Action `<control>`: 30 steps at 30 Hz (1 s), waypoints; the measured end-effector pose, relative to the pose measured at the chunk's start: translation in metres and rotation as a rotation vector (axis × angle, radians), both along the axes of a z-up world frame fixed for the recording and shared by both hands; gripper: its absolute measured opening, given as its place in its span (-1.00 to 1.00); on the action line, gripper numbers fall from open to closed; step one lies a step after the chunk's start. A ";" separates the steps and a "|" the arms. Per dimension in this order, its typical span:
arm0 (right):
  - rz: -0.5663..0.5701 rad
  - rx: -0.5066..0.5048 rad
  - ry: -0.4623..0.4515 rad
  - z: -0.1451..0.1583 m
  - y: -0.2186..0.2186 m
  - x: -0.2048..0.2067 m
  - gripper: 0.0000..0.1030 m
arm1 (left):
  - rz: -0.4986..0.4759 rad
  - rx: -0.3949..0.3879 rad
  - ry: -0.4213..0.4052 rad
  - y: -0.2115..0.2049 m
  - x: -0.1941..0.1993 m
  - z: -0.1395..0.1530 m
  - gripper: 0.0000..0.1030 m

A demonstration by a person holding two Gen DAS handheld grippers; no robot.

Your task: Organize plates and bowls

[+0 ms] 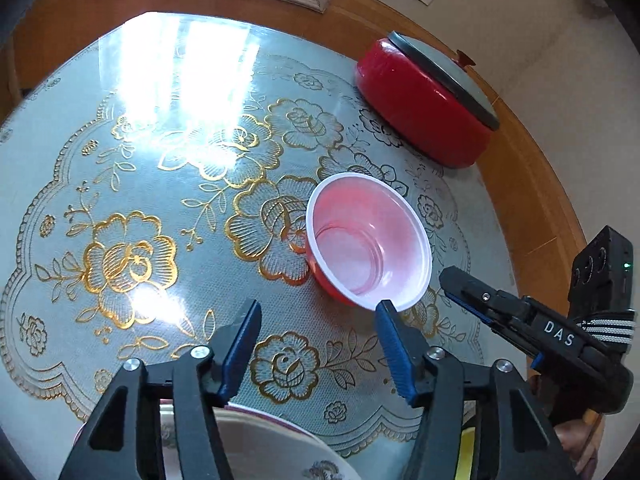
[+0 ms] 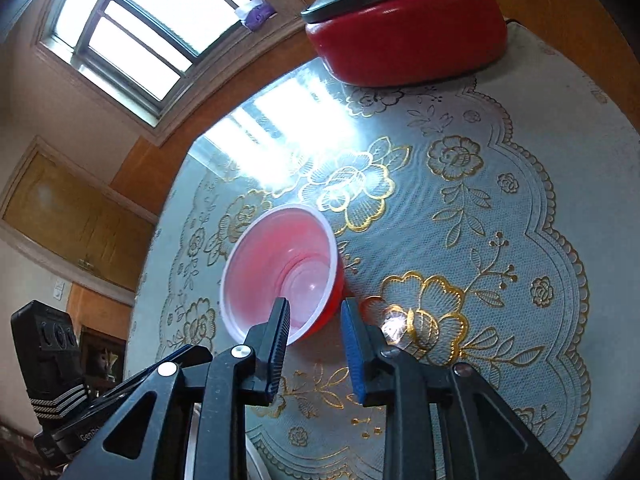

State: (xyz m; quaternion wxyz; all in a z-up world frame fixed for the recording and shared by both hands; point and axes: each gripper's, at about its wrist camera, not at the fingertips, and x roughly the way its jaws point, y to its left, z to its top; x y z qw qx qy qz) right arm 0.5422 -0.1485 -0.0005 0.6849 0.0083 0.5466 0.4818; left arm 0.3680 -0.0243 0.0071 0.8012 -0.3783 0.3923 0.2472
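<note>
A red plastic bowl with a white inside stands upright on the lace mat, right of centre in the left wrist view. My left gripper hangs open just in front of it, its right fingertip by the near rim and nothing between the fingers. My right gripper comes in from the right, its tips close beside the rim. In the right wrist view the right gripper stands open, and the bowl shows its near wall in the gap. The pads do not press on it.
A red pot with a grey lid sits at the far right of the round wooden table. A white floral plate and something yellow lie under my left gripper. The mat's left half holds nothing.
</note>
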 end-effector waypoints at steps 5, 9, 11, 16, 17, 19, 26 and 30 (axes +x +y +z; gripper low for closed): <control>-0.017 0.008 0.030 -0.008 0.013 0.012 -0.49 | 0.012 -0.005 -0.010 0.018 0.018 -0.002 0.03; 0.011 -0.015 0.010 -0.011 0.027 0.013 -0.54 | 0.001 0.012 0.008 0.028 0.032 -0.009 -0.28; 0.025 -0.039 -0.004 -0.015 0.033 0.011 -0.81 | -0.013 0.017 0.011 0.029 0.037 -0.012 -0.49; 0.035 -0.039 -0.014 -0.016 0.031 0.004 -0.83 | -0.028 0.033 0.019 0.023 0.033 -0.016 -0.63; 0.038 -0.036 -0.019 -0.014 0.031 0.002 -0.83 | -0.031 0.040 0.016 0.022 0.032 -0.015 -0.63; 0.042 -0.029 -0.021 -0.011 0.030 -0.001 -0.83 | -0.034 0.051 0.010 0.019 0.028 -0.011 -0.63; 0.046 -0.002 -0.032 0.001 0.016 -0.011 -0.83 | -0.065 0.097 -0.001 -0.003 0.012 0.001 -0.63; 0.047 0.011 -0.049 0.010 0.000 -0.018 -0.83 | -0.096 0.134 -0.017 -0.022 0.003 0.010 -0.63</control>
